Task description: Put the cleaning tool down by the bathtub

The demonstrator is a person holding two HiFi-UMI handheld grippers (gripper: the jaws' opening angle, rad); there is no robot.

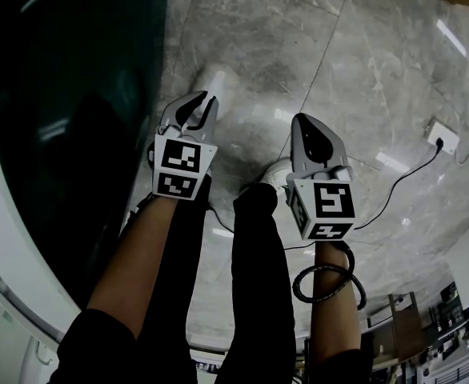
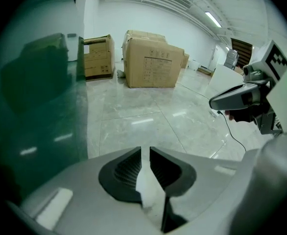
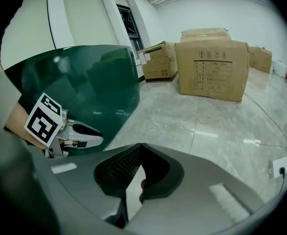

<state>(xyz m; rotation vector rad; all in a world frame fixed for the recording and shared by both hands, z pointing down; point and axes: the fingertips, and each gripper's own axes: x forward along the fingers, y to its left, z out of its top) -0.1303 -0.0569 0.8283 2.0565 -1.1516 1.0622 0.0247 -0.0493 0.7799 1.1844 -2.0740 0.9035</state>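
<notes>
The floor (image 1: 362,70) is polished veined stone, the bathtub (image 1: 66,94) glossy dark green, the boxes (image 2: 151,62) matt cardboard.

Bathtub (image 1: 50,134) sat on my left, its wall running along the floor (image 1: 362,62). Left tongs (image 1: 205,101) hung just beside the bathtub, with the right tongs (image 1: 305,123) to their right. My legs (image 1: 258,278) were between and below them. Socket (image 1: 442,137) lay on the floor well off to the right, and its cable (image 1: 396,189) ran back towards me. Boxes (image 2: 151,60) stood on the floor far ahead.
</notes>
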